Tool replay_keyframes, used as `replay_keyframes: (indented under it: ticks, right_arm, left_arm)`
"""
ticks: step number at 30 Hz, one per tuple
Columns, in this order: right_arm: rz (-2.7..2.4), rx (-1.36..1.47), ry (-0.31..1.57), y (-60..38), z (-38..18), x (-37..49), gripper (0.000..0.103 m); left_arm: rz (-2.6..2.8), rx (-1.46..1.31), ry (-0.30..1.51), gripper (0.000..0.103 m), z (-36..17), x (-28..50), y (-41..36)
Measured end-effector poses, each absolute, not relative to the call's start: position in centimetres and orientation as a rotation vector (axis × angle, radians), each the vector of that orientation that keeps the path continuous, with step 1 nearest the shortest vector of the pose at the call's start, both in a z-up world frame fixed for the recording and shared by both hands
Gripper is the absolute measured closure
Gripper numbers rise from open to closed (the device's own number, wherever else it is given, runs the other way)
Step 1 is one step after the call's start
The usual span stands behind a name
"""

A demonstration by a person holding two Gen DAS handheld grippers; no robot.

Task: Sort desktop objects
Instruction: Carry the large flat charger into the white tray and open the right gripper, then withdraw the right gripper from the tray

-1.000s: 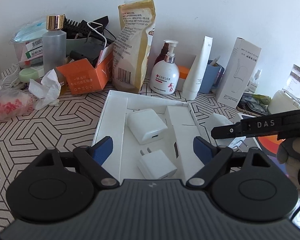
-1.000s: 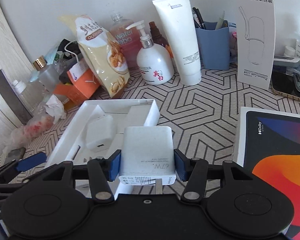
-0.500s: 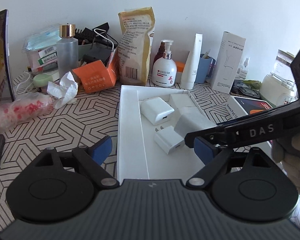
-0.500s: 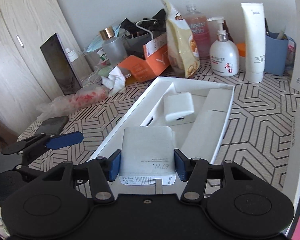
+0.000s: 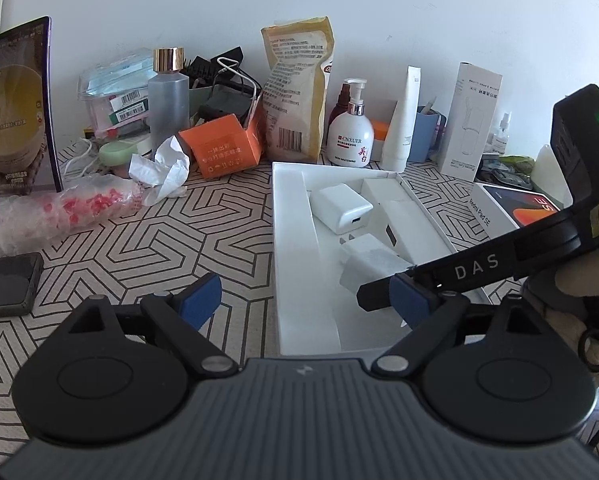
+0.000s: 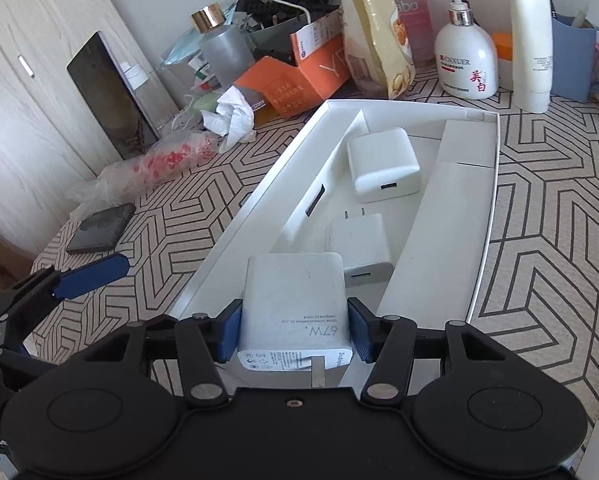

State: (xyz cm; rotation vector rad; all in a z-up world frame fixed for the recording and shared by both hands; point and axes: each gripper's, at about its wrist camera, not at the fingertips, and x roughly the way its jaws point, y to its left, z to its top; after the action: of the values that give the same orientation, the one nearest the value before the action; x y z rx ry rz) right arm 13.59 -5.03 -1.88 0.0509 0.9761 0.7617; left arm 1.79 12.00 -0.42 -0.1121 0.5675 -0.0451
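Note:
My right gripper (image 6: 295,330) is shut on a white 67W charger (image 6: 295,304) and holds it over the near end of the open white box (image 6: 487,216). Two smaller white chargers lie inside: one with a USB port (image 6: 383,164) and one with prongs (image 6: 359,246). In the left wrist view the box (image 5: 291,240) holds the same chargers (image 5: 341,208), and the held charger (image 5: 373,266) shows behind the right gripper's arm (image 5: 475,268). My left gripper (image 5: 305,300) is open and empty, near the box's front left edge.
Clutter lines the wall: an orange carton (image 5: 221,152), a snack bag (image 5: 299,88), a pump bottle (image 5: 351,132), a tube, a blue cup, a tall white box (image 5: 469,120). A tablet (image 5: 15,108) stands at left, a phone (image 5: 7,284) lies nearby. A Redmi Pad box (image 5: 511,208) lies right.
My right gripper has carried the 67W charger left and lower over the white box's near end. My left gripper has pulled back and to the left, staying open.

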Motion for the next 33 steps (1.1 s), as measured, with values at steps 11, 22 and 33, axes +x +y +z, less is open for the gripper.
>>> replay_keyframes:
  ticks: [11, 22, 33]
  right_arm:
    - [0.687, 0.093, 0.890, -8.2, -0.3, 11.6, 0.026]
    - [0.431, 0.277, 0.850, -11.5, -0.5, 10.6, 0.014]
    - [0.365, 0.260, 0.727, -13.5, 0.5, 8.7, 0.013]
  left_arm:
    - [-0.076, -0.116, 0.569, 0.009, -0.7, 2.8, 10.6]
    - [-0.127, -0.301, 0.587, 0.008, -1.6, 4.2, 9.6]
    - [-0.143, -0.460, 0.738, 0.000, -1.9, 4.5, 8.4]
